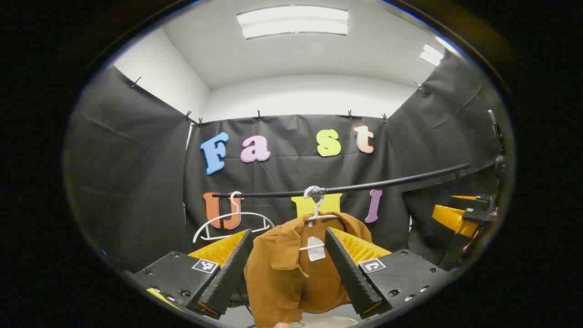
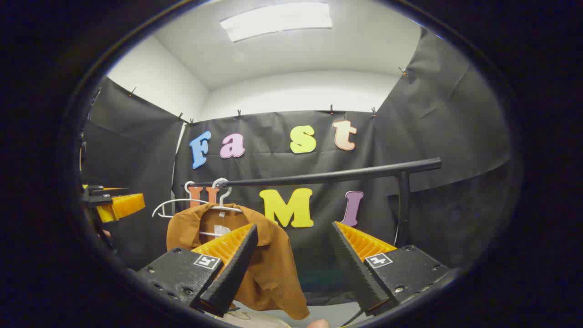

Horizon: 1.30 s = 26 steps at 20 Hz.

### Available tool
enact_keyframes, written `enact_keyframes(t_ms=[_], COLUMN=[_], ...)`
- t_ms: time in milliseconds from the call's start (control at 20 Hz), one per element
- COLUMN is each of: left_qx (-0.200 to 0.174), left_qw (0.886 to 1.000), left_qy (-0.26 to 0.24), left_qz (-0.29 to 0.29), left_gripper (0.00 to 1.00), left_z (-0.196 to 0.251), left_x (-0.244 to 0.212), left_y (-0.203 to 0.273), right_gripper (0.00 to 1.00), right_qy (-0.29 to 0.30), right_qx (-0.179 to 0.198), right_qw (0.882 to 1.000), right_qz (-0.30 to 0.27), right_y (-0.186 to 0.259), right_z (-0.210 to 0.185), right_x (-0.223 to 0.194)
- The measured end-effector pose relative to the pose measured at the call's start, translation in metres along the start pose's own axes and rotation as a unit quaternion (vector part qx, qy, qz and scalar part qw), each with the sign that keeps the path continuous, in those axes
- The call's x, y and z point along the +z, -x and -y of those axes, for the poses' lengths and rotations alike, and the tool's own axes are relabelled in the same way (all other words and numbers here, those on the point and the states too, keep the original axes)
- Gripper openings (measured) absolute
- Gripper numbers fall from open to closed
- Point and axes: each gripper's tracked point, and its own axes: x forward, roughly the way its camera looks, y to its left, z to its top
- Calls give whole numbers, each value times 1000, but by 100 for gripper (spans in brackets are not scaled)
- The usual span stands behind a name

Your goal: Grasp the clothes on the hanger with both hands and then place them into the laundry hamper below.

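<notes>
Left gripper [image 1: 288, 269], nearest my lens: fingers spread wide, nothing between the pads, ribbed orange backs showing. I also see it at the left edge of the right gripper view [image 2: 114, 205], where I cannot tell its opening.

Right gripper [image 2: 291, 269]: fingers spread just as wide, pinching nothing. Its orange body also shows at the right edge of the left gripper view [image 1: 455, 218].

Shirt [image 1: 291, 269], brown, collared: hangs from a white hanger [image 1: 316, 214] hooked on the black rail [image 1: 364, 186]. It drops straight down, long axis vertical, shoulders running along the rail. In the left gripper view it sits dead ahead, framed between my left fingers but beyond them, not touching. In the right gripper view the shirt [image 2: 273, 273] lies ahead and to the left, partly behind the left finger [image 2: 232, 269].

Spare hanger [image 1: 232, 221], white, bare: on the same rail, toward its left end, just beside the shirt.

Rail post [image 2: 403, 205]: upright at the rail's right end.

Hamper: a pale curved rim at the bottom of the right gripper view [image 2: 255, 321] may be it; too little shows to be sure.

Judgement: my left gripper is nearer and already lined up; the right must swing left before both can close on the shoulders. Grasp not yet made.
</notes>
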Motion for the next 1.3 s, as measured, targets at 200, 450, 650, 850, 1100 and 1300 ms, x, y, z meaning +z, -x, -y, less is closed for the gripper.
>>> enact_keyframes(t_ms=[200,450,650,850,1100,1300], left_qx=[17,28,41,40,32,18], left_qw=[1000,1000,999,999,999,999], left_qy=[-1,6,0,-2,0,17], left_qz=[-6,-1,4,2,-18,-38], left_gripper=[100,100,100,100,100,100], left_z=[1,-2,-9,-15,-20,-24], left_x=[-1,5,5,-1,-21,-45], left_y=[-1,1,1,1,-1,-6], right_gripper=[99,99,100,100,100,99], right_qy=[-5,-19,-9,-10,-18,-19], right_qx=[11,24,24,15,1,-11], right_qw=[1000,999,1000,999,998,997], right_qz=[-8,-14,-15,-29,-55,-74], right_y=[-3,-1,-4,-11,-17,-23], right_z=[4,5,5,-1,-8,-21], right_x=[-5,-12,-15,-26,-50,-69])
